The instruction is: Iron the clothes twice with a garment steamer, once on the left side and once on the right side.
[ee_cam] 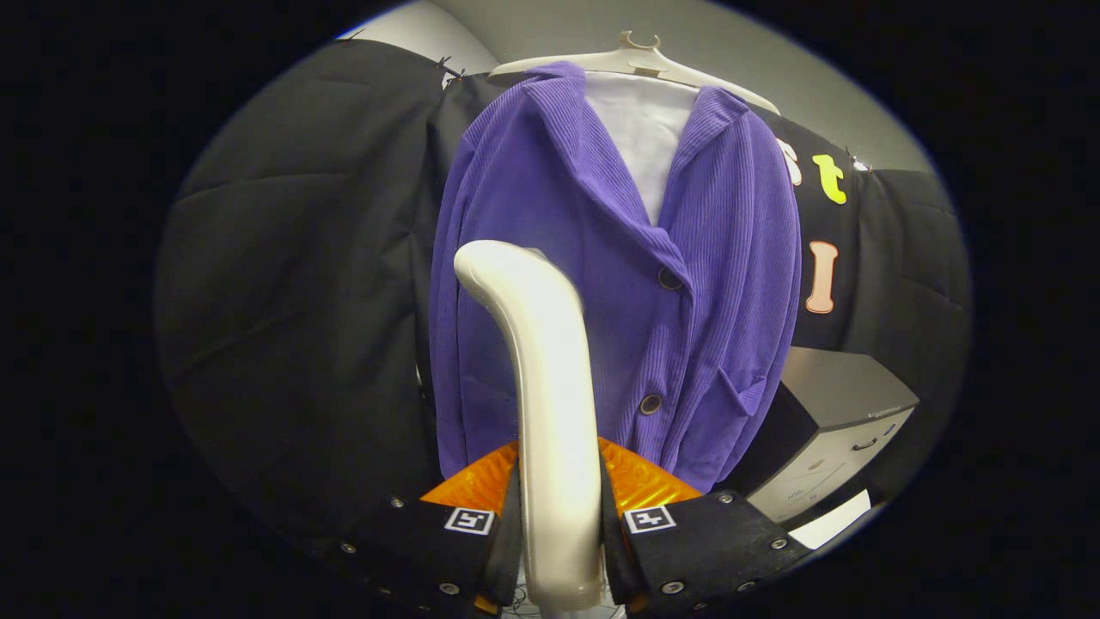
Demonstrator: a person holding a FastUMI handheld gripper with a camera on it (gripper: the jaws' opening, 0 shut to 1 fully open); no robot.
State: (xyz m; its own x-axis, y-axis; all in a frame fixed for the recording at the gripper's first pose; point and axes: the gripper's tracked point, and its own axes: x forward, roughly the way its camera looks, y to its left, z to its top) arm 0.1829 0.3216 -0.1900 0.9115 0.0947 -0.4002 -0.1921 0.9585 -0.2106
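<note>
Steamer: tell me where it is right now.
The steamer is clamped between the gripper fingers, its head up against the purple jacket's left front panel.

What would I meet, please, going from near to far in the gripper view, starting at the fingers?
Gripper, its fingers shut on the steamer → purple jacket just beyond the steamer's head → white hanger at the jacket's top → black cloth wall behind.

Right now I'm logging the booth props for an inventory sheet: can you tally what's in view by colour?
Purple: 1, the cardigan on the hanger
White or cream: 3, the steamer clamped in the claw, the hanger, the shirt under the cardigan
Grey: 1, the cabinet beside the cardigan
Total: 5
</note>
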